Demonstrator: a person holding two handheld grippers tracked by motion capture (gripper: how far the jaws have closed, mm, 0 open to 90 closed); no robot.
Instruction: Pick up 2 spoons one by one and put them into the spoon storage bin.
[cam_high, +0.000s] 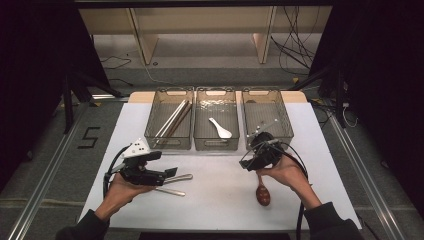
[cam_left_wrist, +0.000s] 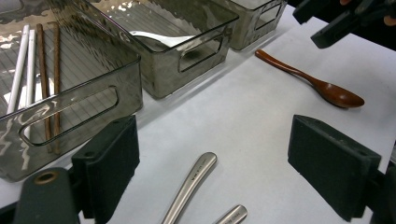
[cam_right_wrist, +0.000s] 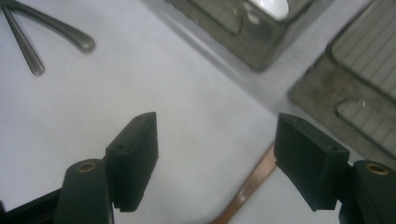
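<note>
High view: nearest are the person's hands, left tool (cam_high: 172, 171) over two steel handles (cam_high: 176, 184), right tool (cam_high: 256, 161) just above the brown wooden spoon (cam_high: 262, 192), which lies w/ bowl toward the person and handle toward the bins (cam_high: 168, 120) on the white worktop (cam_high: 220, 200). Left tool view: jaws wide apart, nothing held, steel handles betw. them. Right tool view: jaws wide, empty; spoon handle (cam_right_wrist: 247, 189) runs lengthwise betw. them, closer to the right jaw, glossy reddish-brown, so right hand's nearer.
</note>
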